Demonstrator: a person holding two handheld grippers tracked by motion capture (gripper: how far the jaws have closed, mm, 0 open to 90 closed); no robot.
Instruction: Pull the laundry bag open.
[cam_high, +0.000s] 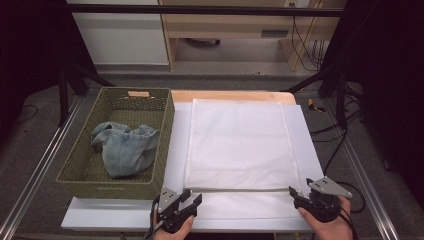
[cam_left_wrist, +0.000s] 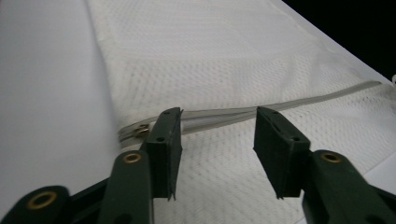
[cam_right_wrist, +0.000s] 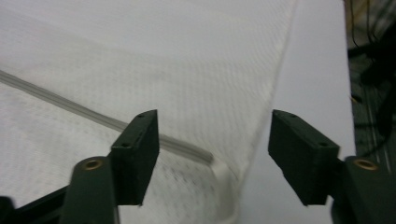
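A white mesh cloth lies flat on a white board, with a grey zipper strip running across its near end. In the high view my left gripper sits at the cloth's near left corner and my right gripper at its near right corner. The left gripper view has my left gripper open just above the cloth, with the zipper and its metal pull ahead. My right gripper is open wide over the zipper's end, nothing held.
A woven green basket stands left of the board and holds a crumpled denim garment. Metal rails run along both sides of the table. Cables lie on the floor at the right.
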